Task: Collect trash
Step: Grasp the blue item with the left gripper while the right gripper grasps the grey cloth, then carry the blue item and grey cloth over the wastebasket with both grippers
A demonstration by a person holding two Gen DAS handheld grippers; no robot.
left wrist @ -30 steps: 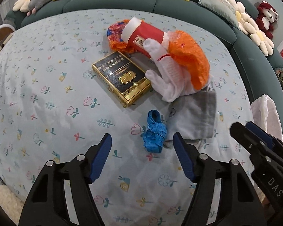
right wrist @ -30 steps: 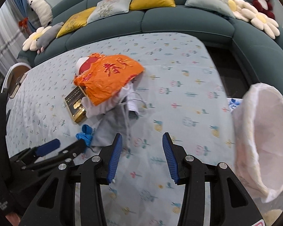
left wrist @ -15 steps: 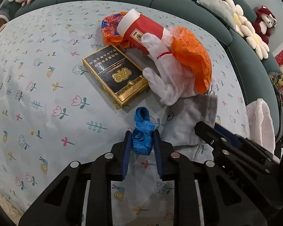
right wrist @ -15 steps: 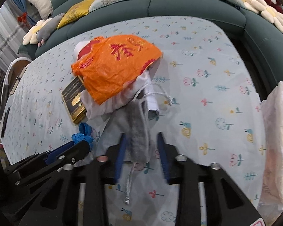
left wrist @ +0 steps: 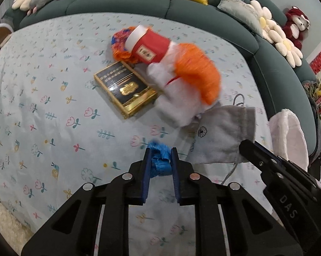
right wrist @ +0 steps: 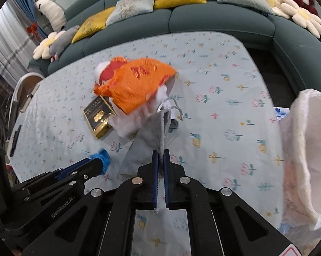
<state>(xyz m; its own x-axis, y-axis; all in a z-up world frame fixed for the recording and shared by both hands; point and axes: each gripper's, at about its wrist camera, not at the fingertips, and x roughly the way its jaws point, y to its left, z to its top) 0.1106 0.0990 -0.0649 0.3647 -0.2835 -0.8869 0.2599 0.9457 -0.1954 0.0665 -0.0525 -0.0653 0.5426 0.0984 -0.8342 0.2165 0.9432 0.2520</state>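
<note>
L gripper point(left wrist: 160, 164): fingers nearly closed, pinching blue wad point(left wrist: 159, 160), prob. to lift it as trash.
R gripper point(right wrist: 161, 166): fingers almost together on grey pouch point(right wrist: 154, 140) at its cord edge; pouch hangs from them.
Pile: orange bag point(right wrist: 137, 83), red pack point(left wrist: 149, 48), gold box point(left wrist: 126, 87) lie touching mid-worktop, not yet picked.
Bin bag point(right wrist: 305, 149): open at R edge, likely drop spot.
Worktop point(left wrist: 43, 106): floral cloth.
Room: green sofa point(right wrist: 220, 21) w/ cushions behind.

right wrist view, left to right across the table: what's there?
left gripper with blue scrap → black-and-gold box → orange plastic bag → grey drawstring pouch in the right gripper → white trash bag
</note>
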